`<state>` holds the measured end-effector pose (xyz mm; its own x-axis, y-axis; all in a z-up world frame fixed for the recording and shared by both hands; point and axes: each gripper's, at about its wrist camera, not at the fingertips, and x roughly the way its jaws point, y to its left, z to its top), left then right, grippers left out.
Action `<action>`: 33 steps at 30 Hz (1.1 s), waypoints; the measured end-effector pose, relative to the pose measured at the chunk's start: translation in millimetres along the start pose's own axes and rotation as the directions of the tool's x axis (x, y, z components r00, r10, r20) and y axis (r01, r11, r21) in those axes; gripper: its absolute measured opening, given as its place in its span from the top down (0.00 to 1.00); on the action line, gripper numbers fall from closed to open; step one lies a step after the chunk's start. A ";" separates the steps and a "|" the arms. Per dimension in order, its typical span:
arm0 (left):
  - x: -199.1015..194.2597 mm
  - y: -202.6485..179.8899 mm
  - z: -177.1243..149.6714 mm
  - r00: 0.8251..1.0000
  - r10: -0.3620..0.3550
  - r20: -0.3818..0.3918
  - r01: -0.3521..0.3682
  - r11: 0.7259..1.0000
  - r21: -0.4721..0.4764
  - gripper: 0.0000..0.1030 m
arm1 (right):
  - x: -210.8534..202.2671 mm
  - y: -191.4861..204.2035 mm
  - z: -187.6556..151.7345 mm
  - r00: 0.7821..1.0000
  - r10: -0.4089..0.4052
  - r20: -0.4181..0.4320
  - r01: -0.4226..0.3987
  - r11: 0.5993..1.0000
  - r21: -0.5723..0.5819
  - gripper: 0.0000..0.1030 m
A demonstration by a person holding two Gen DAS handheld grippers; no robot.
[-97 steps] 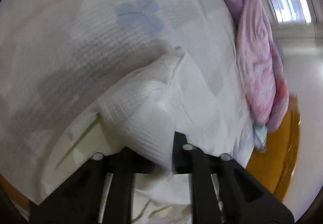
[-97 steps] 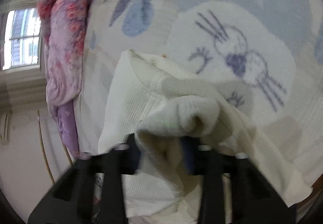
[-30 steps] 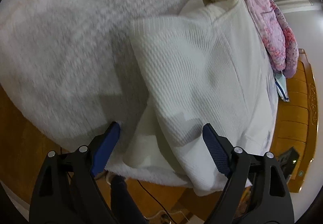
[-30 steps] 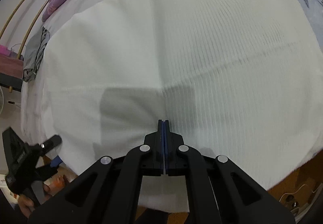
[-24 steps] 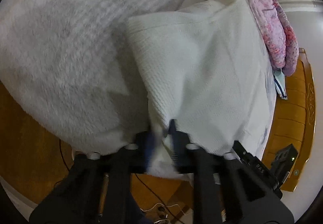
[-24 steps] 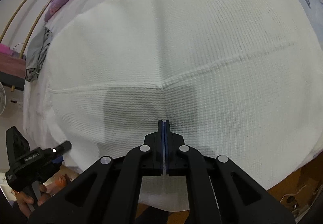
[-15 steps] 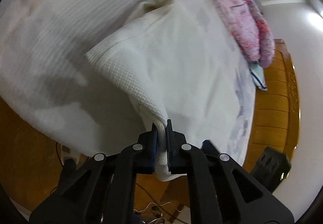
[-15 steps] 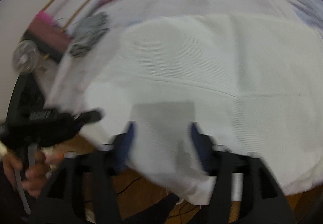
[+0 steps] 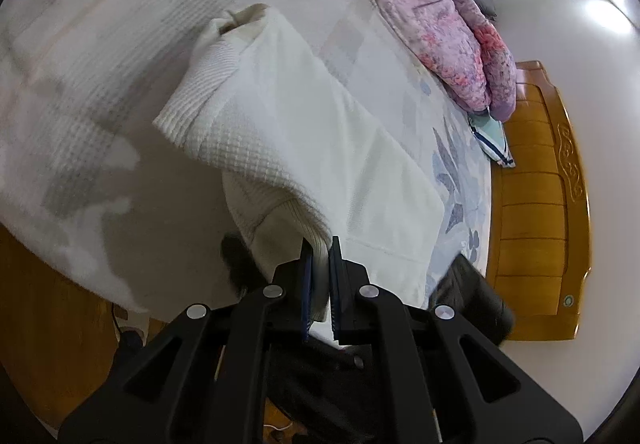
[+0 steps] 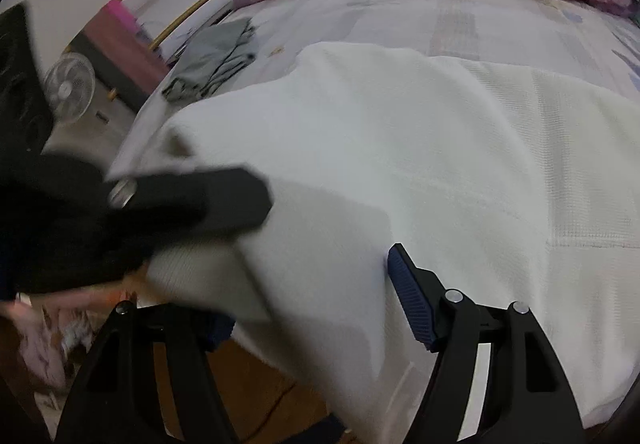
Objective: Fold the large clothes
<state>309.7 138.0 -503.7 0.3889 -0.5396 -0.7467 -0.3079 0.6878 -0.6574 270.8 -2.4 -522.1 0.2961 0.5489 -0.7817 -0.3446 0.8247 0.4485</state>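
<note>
A large white waffle-knit garment [image 9: 304, 132] lies folded over on the bed, its near edge hanging at the bedside. My left gripper [image 9: 319, 248] is shut on the garment's near corner and lifts it a little. In the right wrist view the same garment [image 10: 420, 148] covers the middle of the bed. My right gripper [image 10: 316, 284] is open, jaws wide apart over the garment's near edge, holding nothing. The left gripper shows there as a blurred black shape [image 10: 188, 200] at the left.
A pink and purple quilt [image 9: 444, 16] is heaped along the far side of the bed. A grey garment [image 10: 212, 60] lies near the bed's left end. A wooden headboard [image 9: 536, 200] stands at the right. A fan [image 10: 70, 88] and wooden floor [image 9: 52, 308] lie beside the bed.
My left gripper closed on the garment's near corner and raised it. My right gripper opened from shut and swung left along the near edge.
</note>
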 end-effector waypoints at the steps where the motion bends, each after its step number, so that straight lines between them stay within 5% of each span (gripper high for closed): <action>1: 2.7 -5.8 0.1 1.000 0.009 0.004 -0.009 1.000 0.012 0.94 | -1.6 -2.2 5.3 1.000 0.014 0.010 -0.014 1.000 0.021 0.67; 3: 6.6 -21.7 0.7 1.000 0.004 0.018 -0.005 0.999 0.045 0.94 | -10.5 -6.9 14.2 0.999 0.019 0.036 -0.021 0.998 0.059 0.84; 6: 11.6 -48.7 0.4 0.999 -0.029 0.023 0.027 0.995 0.095 0.86 | -33.9 -41.5 20.2 0.992 0.081 0.101 -0.103 0.964 0.244 0.88; 8: 11.0 -69.6 -3.0 0.997 -0.066 0.046 0.059 0.988 0.140 0.78 | -53.8 -72.1 16.6 0.981 0.105 0.166 -0.161 0.914 0.373 0.89; 9: 8.4 -85.4 -6.8 0.994 -0.088 0.072 0.073 0.980 0.187 0.62 | -62.3 -84.1 15.0 0.975 0.110 0.194 -0.183 0.892 0.413 0.89; 13: 7.6 -119.3 -17.3 0.982 -0.113 0.150 0.070 0.961 0.267 0.58 | -113.0 -145.8 -3.0 0.941 0.072 0.330 -0.258 0.785 0.563 0.89; 18: 59.7 -116.7 -26.6 0.999 -0.023 0.044 0.012 0.972 0.233 0.51 | -168.3 -214.9 -41.2 0.910 -0.065 0.410 -0.259 0.681 0.684 0.89; 20: 89.3 -112.1 -35.1 1.000 0.029 0.010 -0.031 0.971 0.238 0.46 | -180.4 -242.2 -71.0 0.899 -0.121 0.420 -0.270 0.602 0.751 0.89; 21: 101.1 -109.5 -38.0 0.999 0.044 -0.010 -0.040 0.970 0.239 0.37 | -182.8 -253.3 -85.0 0.899 -0.147 0.413 -0.267 0.564 0.782 0.90; 25: 152.6 -95.9 -54.9 0.987 0.127 -0.104 -0.100 0.968 0.229 0.35 | -166.6 -288.4 -128.1 0.928 -0.180 0.327 -0.216 0.453 0.865 0.90; 33: 190.6 -67.7 -78.2 0.966 0.183 -0.184 -0.148 0.971 0.187 0.21 | -158.7 -293.0 -128.0 0.947 -0.164 0.276 -0.168 0.479 0.862 0.86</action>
<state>336.8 -49.3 -609.5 0.1594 -0.4849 -0.8599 -0.1946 0.8385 -0.5090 210.7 -348.6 -585.0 0.5831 0.4218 -0.6943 0.5526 0.4204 0.7196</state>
